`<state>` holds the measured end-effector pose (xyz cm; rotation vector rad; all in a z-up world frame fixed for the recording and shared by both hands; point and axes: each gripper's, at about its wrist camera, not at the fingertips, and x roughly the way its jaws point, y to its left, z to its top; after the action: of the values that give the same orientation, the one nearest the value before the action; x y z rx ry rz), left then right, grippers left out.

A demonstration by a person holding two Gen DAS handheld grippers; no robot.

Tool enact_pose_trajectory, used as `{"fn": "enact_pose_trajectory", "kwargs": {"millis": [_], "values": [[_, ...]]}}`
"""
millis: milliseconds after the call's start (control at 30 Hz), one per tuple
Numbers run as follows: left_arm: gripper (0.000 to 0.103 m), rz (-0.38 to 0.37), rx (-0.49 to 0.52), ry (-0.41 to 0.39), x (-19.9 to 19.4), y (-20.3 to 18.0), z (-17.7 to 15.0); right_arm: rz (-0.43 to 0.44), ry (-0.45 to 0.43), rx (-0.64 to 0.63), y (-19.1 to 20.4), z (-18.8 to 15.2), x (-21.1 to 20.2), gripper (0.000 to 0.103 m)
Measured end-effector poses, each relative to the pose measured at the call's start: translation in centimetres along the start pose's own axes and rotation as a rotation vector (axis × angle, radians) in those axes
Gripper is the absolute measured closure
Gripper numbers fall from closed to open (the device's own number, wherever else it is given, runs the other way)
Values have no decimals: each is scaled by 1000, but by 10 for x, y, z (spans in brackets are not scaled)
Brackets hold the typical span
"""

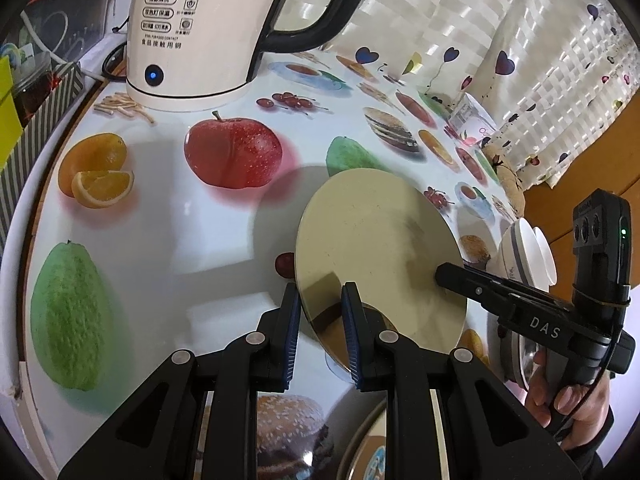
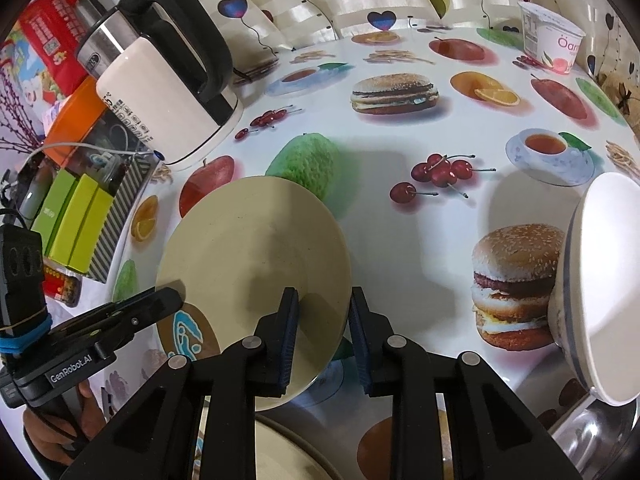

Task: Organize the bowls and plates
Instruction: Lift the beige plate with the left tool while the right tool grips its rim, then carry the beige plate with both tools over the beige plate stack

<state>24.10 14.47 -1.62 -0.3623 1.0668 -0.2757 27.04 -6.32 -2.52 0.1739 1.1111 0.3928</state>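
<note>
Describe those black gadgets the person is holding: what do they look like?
Each is a black plastic gripper: the left gripper and right gripper have two angular fingers with silver rivets and ribbed blue pads. One handle reads "DAS", the other "GenRobot.AI". A small black camera box with a green light rides on top, strapped on with bands; a thin cable trails by the hand.

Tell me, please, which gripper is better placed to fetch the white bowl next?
Right, probably: the white bowl sits beside the right gripper; the left gripper is across the cream plate.
</note>
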Motion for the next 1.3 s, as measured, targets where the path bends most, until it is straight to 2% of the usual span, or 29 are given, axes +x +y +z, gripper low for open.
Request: {"fn": "enact_pose_trajectory", "kwargs": {"millis": [500, 1300], "values": [[82, 26, 18, -5, -26, -22, -28, 29, 9, -20, 3, -20, -25, 78], [82, 57, 5, 28, -52, -52, -120, 54, 67, -109, -1, -99, -56, 76]]}}
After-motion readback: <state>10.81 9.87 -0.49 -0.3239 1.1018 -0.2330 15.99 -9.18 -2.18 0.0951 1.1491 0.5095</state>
